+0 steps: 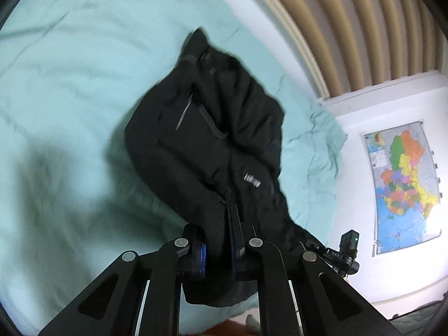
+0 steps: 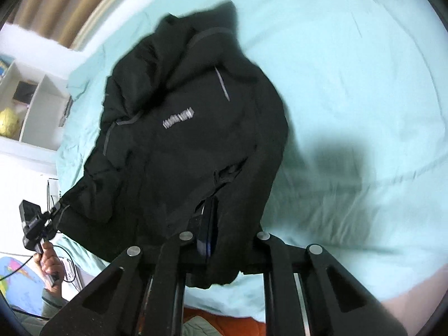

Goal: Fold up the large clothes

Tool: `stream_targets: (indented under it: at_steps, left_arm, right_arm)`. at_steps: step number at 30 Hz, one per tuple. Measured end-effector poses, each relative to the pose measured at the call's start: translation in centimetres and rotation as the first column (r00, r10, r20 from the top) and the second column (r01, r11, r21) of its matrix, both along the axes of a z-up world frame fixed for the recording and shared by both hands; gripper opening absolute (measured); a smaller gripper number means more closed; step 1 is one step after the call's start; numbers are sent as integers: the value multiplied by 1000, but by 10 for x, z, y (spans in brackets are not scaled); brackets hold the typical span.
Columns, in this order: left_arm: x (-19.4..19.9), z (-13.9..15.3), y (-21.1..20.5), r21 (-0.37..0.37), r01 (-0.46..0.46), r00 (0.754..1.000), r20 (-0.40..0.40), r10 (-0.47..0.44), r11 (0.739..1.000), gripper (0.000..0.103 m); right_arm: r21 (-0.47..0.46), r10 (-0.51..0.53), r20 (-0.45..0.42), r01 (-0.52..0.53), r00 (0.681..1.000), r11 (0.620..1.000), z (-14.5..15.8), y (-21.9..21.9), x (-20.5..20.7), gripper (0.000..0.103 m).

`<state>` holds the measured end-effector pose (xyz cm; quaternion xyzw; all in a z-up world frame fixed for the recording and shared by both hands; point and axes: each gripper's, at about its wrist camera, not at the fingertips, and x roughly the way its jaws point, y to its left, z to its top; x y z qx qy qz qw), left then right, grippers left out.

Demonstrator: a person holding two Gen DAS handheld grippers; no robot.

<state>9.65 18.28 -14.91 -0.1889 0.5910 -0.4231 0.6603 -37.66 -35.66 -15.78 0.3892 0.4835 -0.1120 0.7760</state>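
A large black hooded jacket (image 1: 212,128) with a small white chest logo hangs over a mint green bed sheet (image 1: 70,84), its hood end resting far up on the bed. My left gripper (image 1: 218,240) is shut on the jacket's near edge, fabric bunched between its blue-padded fingers. In the right wrist view the same jacket (image 2: 190,128) hangs from my right gripper (image 2: 210,232), which is shut on another part of the near edge. The other gripper (image 2: 36,224) shows at lower left, holding the jacket's far corner; it also shows in the left wrist view (image 1: 344,249).
The bed sheet (image 2: 350,84) is wrinkled. A ribbed beige headboard (image 1: 350,22) stands behind the bed. A coloured wall map (image 1: 403,184) hangs on the white wall. A white shelf unit (image 2: 28,106) holds a yellow object. An orange cloth (image 2: 224,322) lies below.
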Motion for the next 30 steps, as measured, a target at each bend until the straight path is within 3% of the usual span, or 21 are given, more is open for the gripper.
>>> stream_targets:
  at_steps: [8, 14, 18, 24, 27, 30]
  left_arm:
    - [42, 53, -34, -62, -26, 991, 133, 34, 998, 12]
    - [104, 81, -78, -65, -77, 970, 224, 90, 995, 12]
    - [155, 84, -119, -57, -123, 963, 236, 133, 991, 12]
    - [237, 60, -200, 35, -175, 953, 259, 160, 984, 13]
    - [274, 24, -238, 117, -196, 956, 243, 164, 974, 14]
    - [302, -28, -265, 212, -190, 971, 186, 152, 959, 15]
  right_arm:
    - [-103, 37, 101, -27, 994, 994, 66, -37, 51, 15]
    - [-148, 24, 177, 3, 984, 989, 107, -90, 107, 15]
    - [-186, 23, 190, 13, 982, 982, 121, -123, 158, 15]
    - [-211, -9, 146, 39, 989, 977, 101, -171, 257, 15]
    - [-185, -41, 101, 59, 994, 981, 71, -193, 299, 17]
    - [-112, -77, 35, 80, 996, 990, 22, -217, 338, 24]
